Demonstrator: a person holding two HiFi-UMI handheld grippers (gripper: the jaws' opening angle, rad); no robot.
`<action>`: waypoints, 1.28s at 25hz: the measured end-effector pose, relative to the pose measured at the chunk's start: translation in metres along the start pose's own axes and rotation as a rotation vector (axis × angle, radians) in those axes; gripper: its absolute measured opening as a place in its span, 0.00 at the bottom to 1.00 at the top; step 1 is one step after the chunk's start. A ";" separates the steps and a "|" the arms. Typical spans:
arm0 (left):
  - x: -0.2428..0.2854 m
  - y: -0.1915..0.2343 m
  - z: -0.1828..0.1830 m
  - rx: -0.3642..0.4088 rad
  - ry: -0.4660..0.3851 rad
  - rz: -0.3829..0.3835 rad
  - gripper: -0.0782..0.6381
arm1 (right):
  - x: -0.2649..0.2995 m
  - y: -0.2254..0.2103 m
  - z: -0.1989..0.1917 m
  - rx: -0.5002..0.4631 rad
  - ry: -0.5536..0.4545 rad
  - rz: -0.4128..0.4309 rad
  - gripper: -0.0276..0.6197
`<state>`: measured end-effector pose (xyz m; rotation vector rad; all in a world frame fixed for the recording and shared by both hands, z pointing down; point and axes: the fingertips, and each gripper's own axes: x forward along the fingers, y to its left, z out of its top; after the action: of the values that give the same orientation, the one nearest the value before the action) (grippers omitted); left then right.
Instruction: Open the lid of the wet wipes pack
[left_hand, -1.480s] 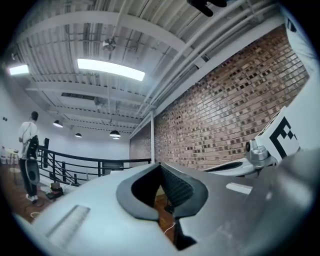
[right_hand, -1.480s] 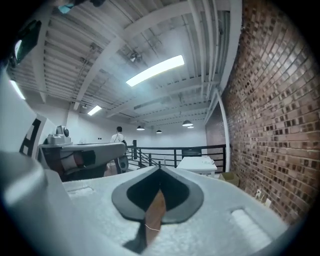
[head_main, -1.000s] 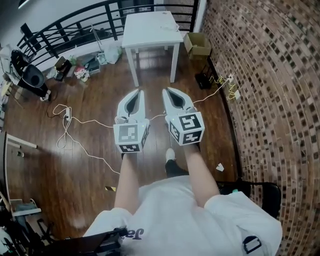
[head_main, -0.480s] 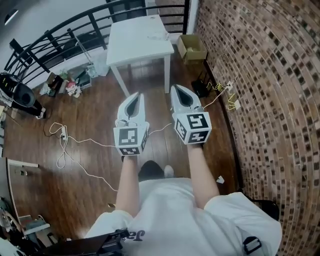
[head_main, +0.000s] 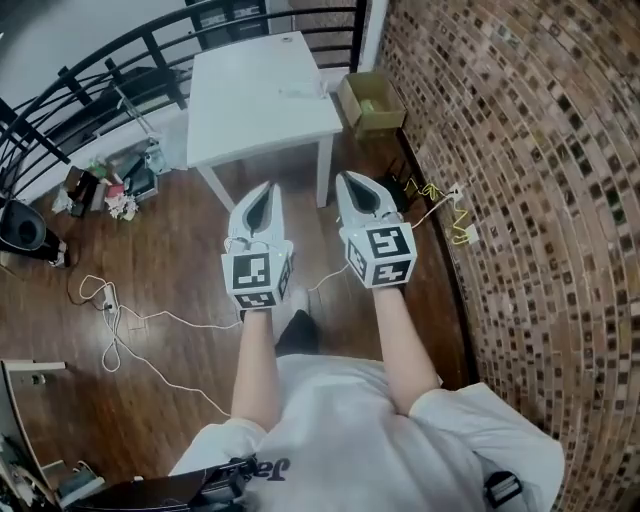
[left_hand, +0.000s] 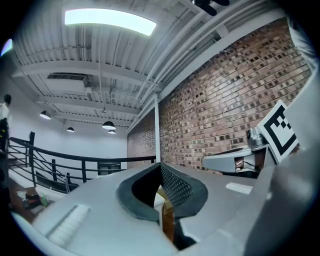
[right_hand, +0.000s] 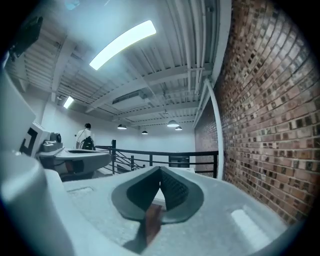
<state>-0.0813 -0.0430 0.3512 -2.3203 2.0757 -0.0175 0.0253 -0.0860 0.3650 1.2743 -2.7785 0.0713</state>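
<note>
The right gripper (right_hand: 160, 172) fills the bottom of the frame, pointing level. Its jaws are together at the tips with nothing between them, and a sliver of white and brown shows through the slit below. At the left edge the left gripper (right_hand: 75, 159) reaches in alongside, apart from it. Beyond them a black railing (right_hand: 165, 156) crosses the middle. A person (right_hand: 86, 136) stands far off at centre left. A brick wall (right_hand: 270, 110) covers the right side. A long light (right_hand: 122, 44) glows at upper left, with small lamps (right_hand: 172, 123) at centre.
</note>
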 end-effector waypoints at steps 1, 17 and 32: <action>0.020 0.016 0.004 0.005 -0.015 0.000 0.13 | 0.026 -0.004 0.009 -0.016 -0.005 0.000 0.03; 0.259 0.159 -0.023 -0.023 0.034 -0.051 0.13 | 0.284 -0.078 0.026 -0.146 0.011 -0.069 0.03; 0.544 0.200 -0.085 0.030 0.218 -0.093 0.13 | 0.514 -0.268 0.009 -0.067 0.066 -0.098 0.03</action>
<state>-0.2221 -0.6073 0.4248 -2.4948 2.0376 -0.3150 -0.1060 -0.6495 0.4069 1.3634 -2.6354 0.0136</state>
